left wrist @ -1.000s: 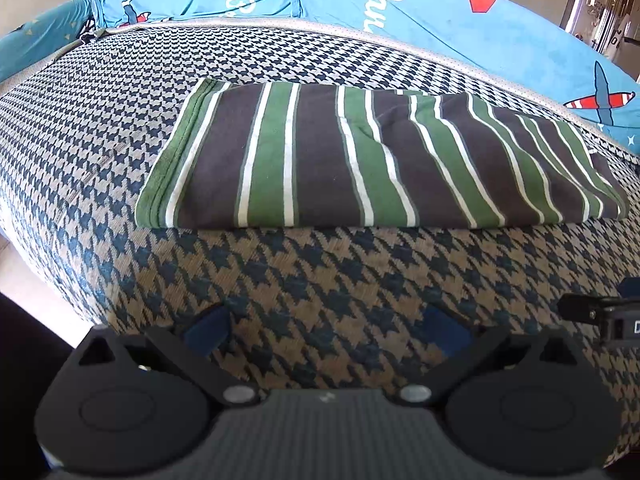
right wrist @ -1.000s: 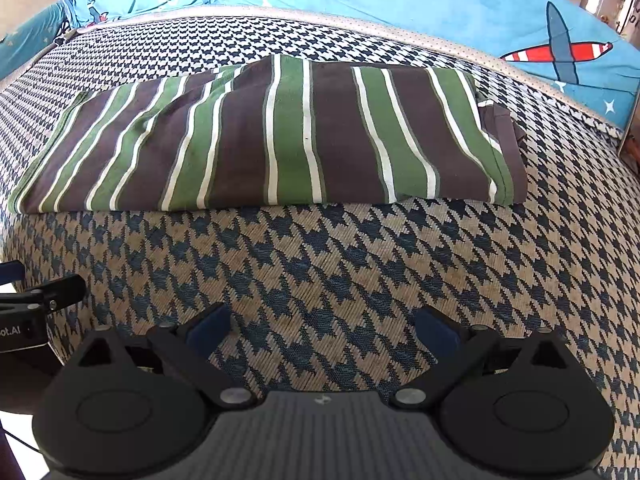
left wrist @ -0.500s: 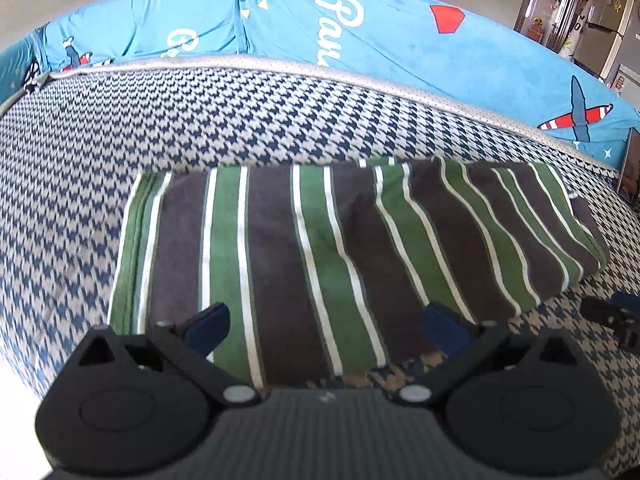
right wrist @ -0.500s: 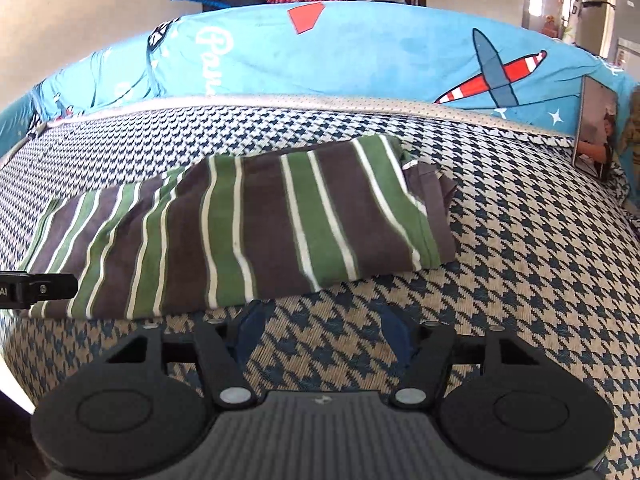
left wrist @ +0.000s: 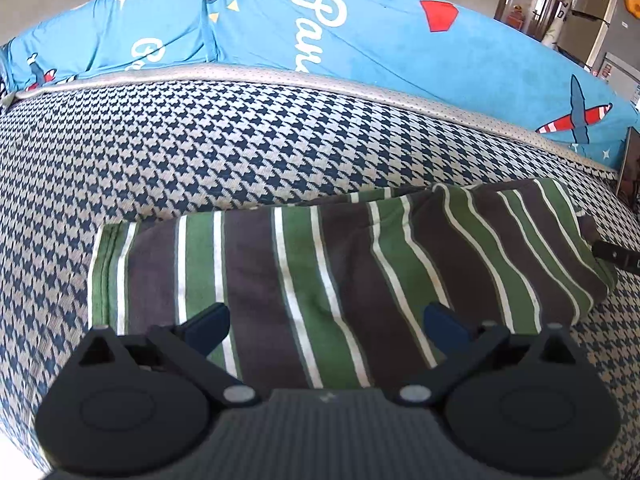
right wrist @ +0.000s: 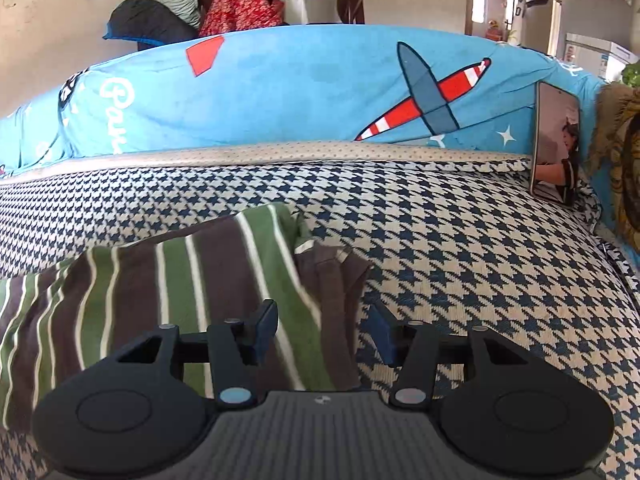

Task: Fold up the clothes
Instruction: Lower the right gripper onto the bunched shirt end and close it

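Observation:
A folded garment (left wrist: 340, 264) with green, dark brown and white stripes lies flat on the houndstooth cover (left wrist: 200, 152). My left gripper (left wrist: 326, 326) hangs open and wide over the garment's near middle, with its fingertips (left wrist: 208, 326) just above the cloth. My right gripper (right wrist: 323, 330) is at the garment's right end (right wrist: 248, 280), and its jaws are closing. The left pad is over a green stripe, the right pad over bare cover, and the cloth's edge lies between them. The pads do not press on it.
A blue cushion (right wrist: 320, 88) with aeroplane prints runs along the back. A phone (right wrist: 556, 144) leans upright at the far right. Bundles of clothes (right wrist: 240, 4) lie behind the cushion. Bare houndstooth cover (right wrist: 480, 260) stretches right of the garment.
Both grippers have moved forward from the cover's front edge to over the garment. The right gripper has swung to the garment's right end and its jaws have narrowed by about half.

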{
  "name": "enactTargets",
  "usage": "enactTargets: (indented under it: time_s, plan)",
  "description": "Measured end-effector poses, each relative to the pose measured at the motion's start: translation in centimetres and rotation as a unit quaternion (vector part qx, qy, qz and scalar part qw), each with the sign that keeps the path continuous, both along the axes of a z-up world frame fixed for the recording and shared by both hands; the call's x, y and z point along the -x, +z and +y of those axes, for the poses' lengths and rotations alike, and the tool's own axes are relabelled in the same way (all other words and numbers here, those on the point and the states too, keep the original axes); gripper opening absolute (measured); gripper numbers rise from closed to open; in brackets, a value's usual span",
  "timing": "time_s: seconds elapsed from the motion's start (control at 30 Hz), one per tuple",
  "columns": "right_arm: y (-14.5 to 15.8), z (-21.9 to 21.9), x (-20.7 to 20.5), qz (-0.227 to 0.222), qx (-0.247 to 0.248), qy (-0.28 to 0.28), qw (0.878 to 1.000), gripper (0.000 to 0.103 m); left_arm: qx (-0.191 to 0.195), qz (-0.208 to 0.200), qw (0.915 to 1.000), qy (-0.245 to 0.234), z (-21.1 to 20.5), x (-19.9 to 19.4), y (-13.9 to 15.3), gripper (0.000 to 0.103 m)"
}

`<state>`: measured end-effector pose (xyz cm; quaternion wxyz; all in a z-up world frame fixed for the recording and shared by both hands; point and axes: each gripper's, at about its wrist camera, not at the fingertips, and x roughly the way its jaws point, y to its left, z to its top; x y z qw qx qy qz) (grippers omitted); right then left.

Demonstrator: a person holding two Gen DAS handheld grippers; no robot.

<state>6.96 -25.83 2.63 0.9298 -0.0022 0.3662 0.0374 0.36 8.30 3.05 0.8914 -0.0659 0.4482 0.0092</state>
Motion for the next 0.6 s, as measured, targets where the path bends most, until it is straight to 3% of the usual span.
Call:
enactTargets:
  time_s: [0.17,0.4,0.5,0.6]
  plan:
    - [-0.8,-1.3,-2.1,0.019,-0.037,-0.014,0.999,0.056,0.017,0.005,0.9998,0.012,0.8,-1.1,-0.1,0.103]
    - [-2.0,0.0,-3.9,0.010,-0.016,0.002,1.000,0.058,0.043,0.016,0.9986,0.026,1.9,-1.0,-0.3,0.103]
    - [-2.1,0.4,-4.0,0.004,-0.011,0.009,1.000,0.051,0.046,0.021,0.9983,0.029,2.2,-1.2,-0.5,0.103]
    - [-2.1,0.6,-4.0,0.000,-0.015,0.018,1.000,0.030,0.045,0.024,0.9983,0.028,2.1,-1.3,-0.6,0.103]
